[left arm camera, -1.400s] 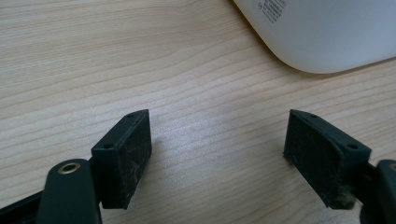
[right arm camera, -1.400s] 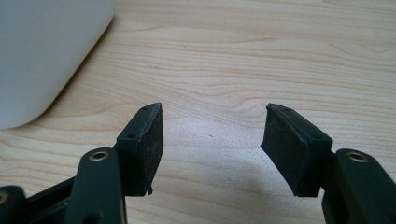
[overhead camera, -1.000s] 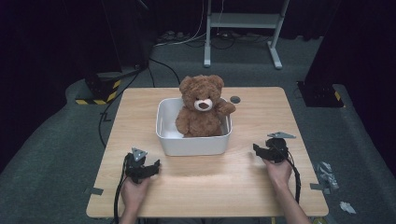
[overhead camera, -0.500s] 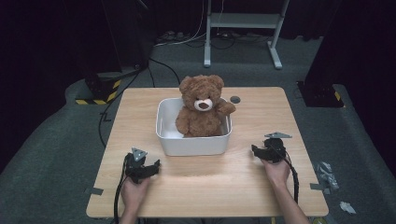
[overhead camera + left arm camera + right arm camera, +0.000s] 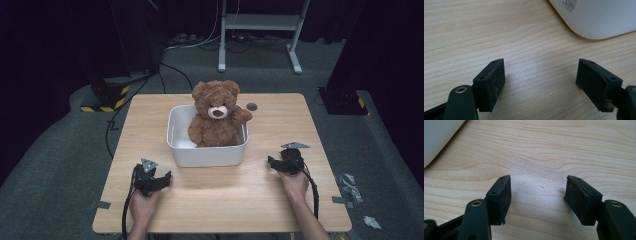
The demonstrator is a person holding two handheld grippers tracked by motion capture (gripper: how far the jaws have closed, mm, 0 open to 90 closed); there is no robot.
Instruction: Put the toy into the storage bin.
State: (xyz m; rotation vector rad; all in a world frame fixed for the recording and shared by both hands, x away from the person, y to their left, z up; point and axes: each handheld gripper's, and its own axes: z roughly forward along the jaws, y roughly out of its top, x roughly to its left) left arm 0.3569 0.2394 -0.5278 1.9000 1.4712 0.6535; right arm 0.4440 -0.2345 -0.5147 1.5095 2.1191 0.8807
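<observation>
Nothing much is shifting: only the right gripper (image 5: 272, 163) is edging slightly inward along the table's (image 5: 280, 125) near right part, jaws gaping over bare wood. Left gripper (image 5: 166, 176) is resting near the near left edge, jaws wide apart, empty. Bear (image 5: 216, 116) is sitting upright in the tub (image 5: 205, 155) at mid-table, towards the far edge.

Both my grippers low, jaws apart, nothing between them.

My left gripper (image 5: 167, 176) sits near the white tub's (image 5: 207, 155) front-left corner, held from behind by my left hand (image 5: 142, 205), pads (image 5: 495, 80) spread wide over bare wood. My right gripper (image 5: 271, 162) lies off the tub's front-right corner, right hand (image 5: 295, 182) behind it, pointing toward the tub, pads (image 5: 504, 195) parted a little less.
</observation>
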